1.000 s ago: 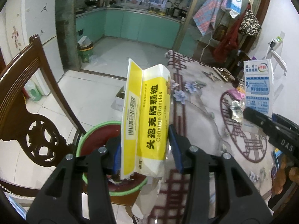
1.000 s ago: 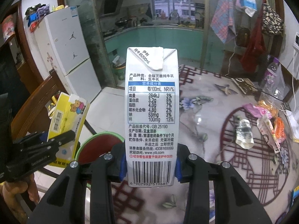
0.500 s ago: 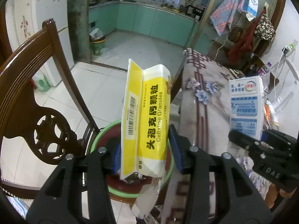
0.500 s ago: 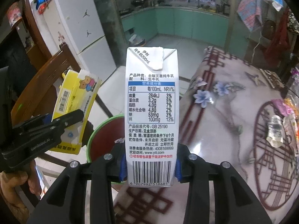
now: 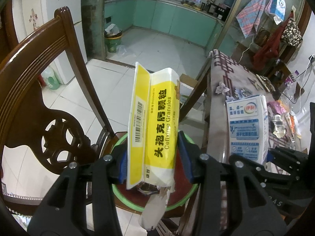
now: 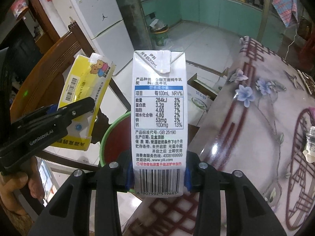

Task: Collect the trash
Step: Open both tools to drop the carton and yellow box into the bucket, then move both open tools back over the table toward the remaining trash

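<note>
The left claw [image 5: 152, 166] grips a yellow medicine box [image 5: 153, 129] above the green-rimmed bin [image 5: 118, 143]. At its three o'clock, the right claw [image 6: 158, 174] clamps a white milk carton [image 6: 158, 118] beside the desk [image 6: 256, 118].

Yellow-and-white medicine box [image 5: 155, 135], printed "Cefixime Granules", stood upright at centre of the left wrist frame, barcode panel on its left face, bottom end torn open with a white flap hanging below. It sat directly over the green-rimmed bin [image 5: 183, 201] with dark red inside, lower centre of frame. White milk carton [image 6: 159, 125], 200 mL, stood upright at centre of the right wrist frame, nutrition table and barcode facing the camera, top flaps folded down. Same bin's rim [image 6: 110, 127] showed just left of the carton, the carton's lower part overlapping it.
</note>
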A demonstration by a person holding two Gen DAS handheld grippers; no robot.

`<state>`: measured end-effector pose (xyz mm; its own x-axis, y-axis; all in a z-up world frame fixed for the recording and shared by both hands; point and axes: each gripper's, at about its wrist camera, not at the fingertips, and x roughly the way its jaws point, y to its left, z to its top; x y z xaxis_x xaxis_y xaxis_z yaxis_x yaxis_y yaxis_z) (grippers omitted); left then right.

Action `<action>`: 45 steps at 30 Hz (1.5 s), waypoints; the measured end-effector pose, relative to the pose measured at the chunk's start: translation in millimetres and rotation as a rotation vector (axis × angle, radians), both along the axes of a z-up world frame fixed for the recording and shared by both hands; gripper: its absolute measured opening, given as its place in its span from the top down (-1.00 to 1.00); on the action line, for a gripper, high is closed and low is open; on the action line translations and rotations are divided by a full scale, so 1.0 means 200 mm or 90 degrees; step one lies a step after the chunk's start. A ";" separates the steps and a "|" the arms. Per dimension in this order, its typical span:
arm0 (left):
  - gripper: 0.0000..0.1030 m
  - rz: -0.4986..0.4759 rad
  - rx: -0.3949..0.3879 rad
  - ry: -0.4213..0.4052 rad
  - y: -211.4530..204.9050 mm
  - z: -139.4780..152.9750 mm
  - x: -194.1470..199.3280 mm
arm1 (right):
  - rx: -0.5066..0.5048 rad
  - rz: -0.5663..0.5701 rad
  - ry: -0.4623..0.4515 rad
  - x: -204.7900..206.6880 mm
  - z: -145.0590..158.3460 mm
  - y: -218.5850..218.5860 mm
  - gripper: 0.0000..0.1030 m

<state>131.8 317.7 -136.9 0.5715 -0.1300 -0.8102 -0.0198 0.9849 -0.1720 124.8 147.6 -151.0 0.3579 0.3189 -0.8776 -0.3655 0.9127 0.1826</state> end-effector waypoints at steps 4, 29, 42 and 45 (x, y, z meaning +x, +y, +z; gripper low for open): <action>-0.09 0.015 -0.002 0.006 0.01 -0.01 0.00 | 0.004 0.013 0.004 0.01 -0.01 0.03 -0.11; -0.30 -0.096 -0.003 -0.026 -0.70 0.13 -0.17 | 0.019 -0.163 -0.074 -0.26 0.22 -0.93 -0.13; -0.30 -0.177 -0.017 -0.005 -1.55 0.09 -0.36 | -0.030 -0.247 -0.070 -0.42 0.20 -1.92 -0.19; -0.30 -0.187 -0.015 -0.004 -1.70 0.08 -0.39 | -0.059 -0.252 -0.088 -0.33 0.22 -2.14 -0.24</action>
